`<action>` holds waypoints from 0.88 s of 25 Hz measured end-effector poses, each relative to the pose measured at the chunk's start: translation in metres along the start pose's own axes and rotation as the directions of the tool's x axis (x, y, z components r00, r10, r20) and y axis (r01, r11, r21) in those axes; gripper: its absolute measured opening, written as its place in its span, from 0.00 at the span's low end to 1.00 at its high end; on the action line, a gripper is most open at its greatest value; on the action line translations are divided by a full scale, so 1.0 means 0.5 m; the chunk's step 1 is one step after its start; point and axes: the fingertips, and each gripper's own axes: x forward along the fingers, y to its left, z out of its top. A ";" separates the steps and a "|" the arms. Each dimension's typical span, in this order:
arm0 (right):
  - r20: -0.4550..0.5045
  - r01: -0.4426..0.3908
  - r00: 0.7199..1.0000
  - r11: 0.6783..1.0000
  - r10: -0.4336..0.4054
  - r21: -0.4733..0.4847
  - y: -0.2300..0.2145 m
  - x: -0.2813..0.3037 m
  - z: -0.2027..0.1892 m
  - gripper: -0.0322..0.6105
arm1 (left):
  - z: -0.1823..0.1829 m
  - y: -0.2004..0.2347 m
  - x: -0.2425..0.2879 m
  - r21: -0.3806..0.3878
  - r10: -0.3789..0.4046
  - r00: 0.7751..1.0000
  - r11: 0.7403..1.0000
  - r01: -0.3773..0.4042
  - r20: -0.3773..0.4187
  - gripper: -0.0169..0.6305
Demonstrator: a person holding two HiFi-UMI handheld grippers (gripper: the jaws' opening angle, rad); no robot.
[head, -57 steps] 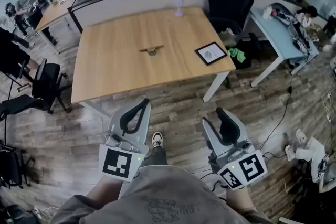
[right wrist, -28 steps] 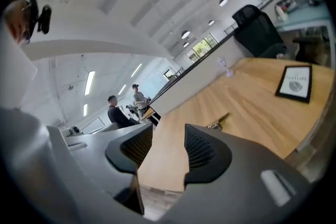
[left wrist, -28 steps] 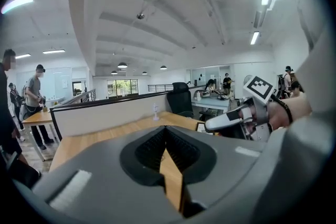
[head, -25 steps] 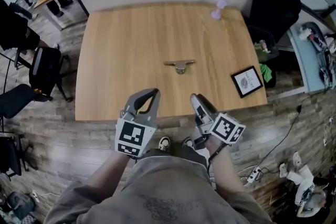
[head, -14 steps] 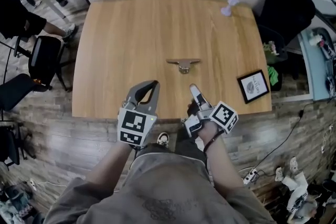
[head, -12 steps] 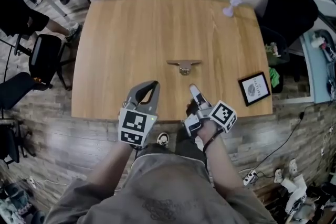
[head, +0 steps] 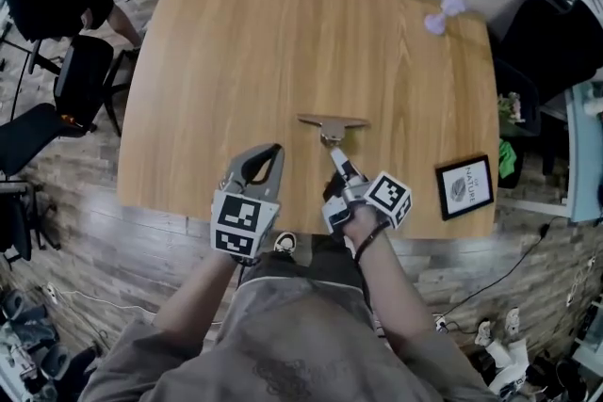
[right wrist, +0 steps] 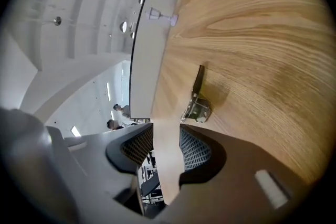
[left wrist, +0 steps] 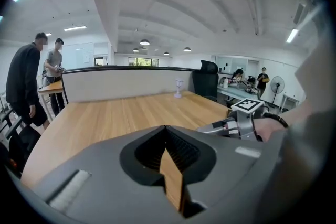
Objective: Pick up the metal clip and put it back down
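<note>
1. Wooden counter [head: 217, 61] carries the metal clip [head: 332, 122] near its middle, lying flat, its long bar running left to right.
2. Right gripper [right wrist: 166, 131] points at the clip from the near side, rolled onto its side. Its jaws stand apart and are closing a little, with nothing between them yet.
3. Left gripper [left wrist: 165, 131] hovers over the near part of the counter, tips together, empty.
4. Approach, as judged: advance until the clip's raised, folded part sits fully between the pads, then close. A grip on the thin bar might slip.
5. Containers: none shows. A framed card [head: 464, 186] lies at the right, and a small lilac object [head: 443, 14] at the far right.
</note>
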 end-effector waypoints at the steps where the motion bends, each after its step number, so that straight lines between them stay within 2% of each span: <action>1: -0.009 0.012 1.000 1.000 -0.012 0.015 -0.011 0.009 0.005 0.31 | -0.006 0.002 0.012 -0.006 0.007 1.000 1.000 -0.007 -0.007 0.03; 3: -0.024 0.039 0.999 0.998 -0.038 0.053 -0.034 0.026 0.014 0.31 | -0.017 0.010 0.037 -0.021 0.024 0.999 0.999 -0.025 -0.023 0.03; 9: -0.065 0.044 0.997 0.993 -0.037 0.111 -0.078 0.086 0.047 0.31 | -0.051 0.026 0.105 -0.076 0.058 0.996 0.995 -0.063 -0.068 0.03; 12: -0.089 0.056 0.995 0.989 -0.045 0.133 -0.091 0.103 0.058 0.24 | -0.056 0.026 0.133 -0.077 0.064 0.994 0.995 -0.070 -0.084 0.03; 15: -0.118 0.047 0.993 0.989 -0.031 0.140 -0.088 0.112 0.066 0.22 | -0.058 0.025 0.155 -0.077 0.071 0.993 0.994 -0.078 -0.094 0.03; 17: -0.137 0.037 0.990 0.990 -0.018 0.137 -0.082 0.117 0.072 0.11 | -0.059 0.023 0.167 -0.078 0.076 0.992 0.993 -0.084 -0.101 0.03; 22: -0.169 0.012 0.986 0.992 0.009 0.125 -0.067 0.123 0.088 0.09 | -0.043 0.009 0.182 -0.077 0.087 0.990 0.992 -0.096 -0.109 0.03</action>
